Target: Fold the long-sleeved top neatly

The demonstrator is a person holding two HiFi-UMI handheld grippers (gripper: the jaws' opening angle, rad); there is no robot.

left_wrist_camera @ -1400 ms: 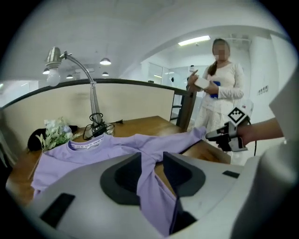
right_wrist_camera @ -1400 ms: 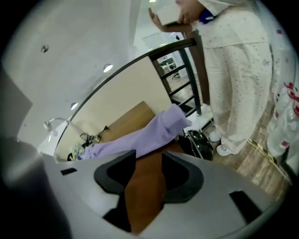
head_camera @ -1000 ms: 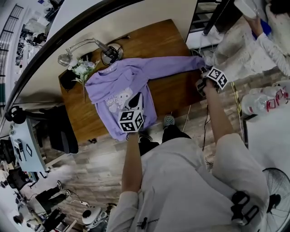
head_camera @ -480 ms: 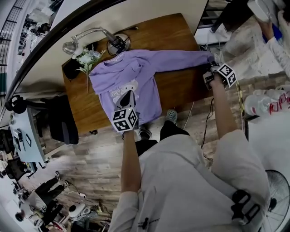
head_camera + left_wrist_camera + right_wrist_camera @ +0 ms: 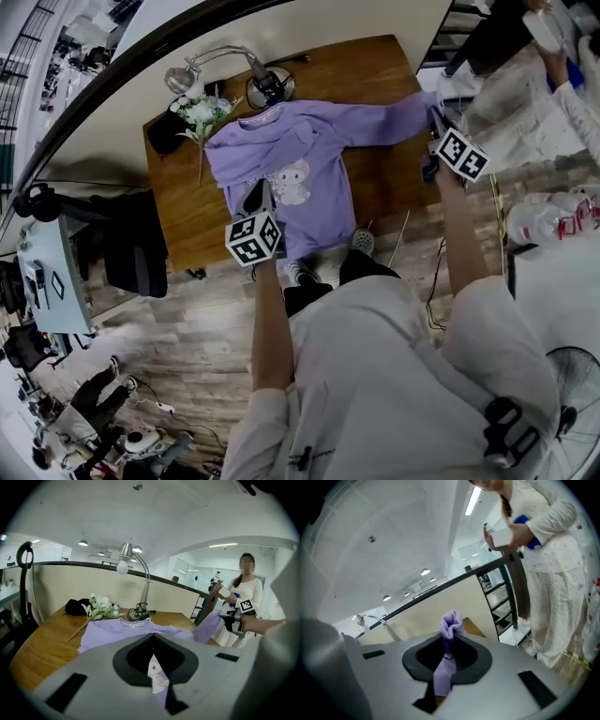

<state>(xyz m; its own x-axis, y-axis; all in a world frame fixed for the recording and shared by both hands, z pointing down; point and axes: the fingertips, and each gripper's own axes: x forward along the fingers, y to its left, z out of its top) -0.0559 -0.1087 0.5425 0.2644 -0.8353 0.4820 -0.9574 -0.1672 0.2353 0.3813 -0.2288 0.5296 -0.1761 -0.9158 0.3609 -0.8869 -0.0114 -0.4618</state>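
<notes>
The purple long-sleeved top (image 5: 295, 159) lies front up on the wooden table (image 5: 375, 80), a white cartoon print on its chest. My left gripper (image 5: 261, 197) is over the top's lower left part, shut on a fold of its fabric (image 5: 158, 681). At the table's right end my right gripper (image 5: 434, 127) is shut on the cuff (image 5: 451, 623) of the outstretched sleeve (image 5: 394, 117). That cuff is raised off the table and sticks out bunched beyond the jaws. The left gripper view shows the collar (image 5: 133, 622) at the far side and the lifted sleeve (image 5: 206, 626).
A desk lamp (image 5: 265, 86), a bunch of white flowers (image 5: 200, 112) and a dark bundle (image 5: 165, 139) sit along the table's far edge. A person in white (image 5: 574, 89) stands right of the table. A black chair (image 5: 131, 246) stands at the left, a fan (image 5: 574, 398) at the lower right.
My right gripper has shut on the sleeve cuff and lifted it off the table. My left gripper has slid left across the top's lower part, uncovering the print.
</notes>
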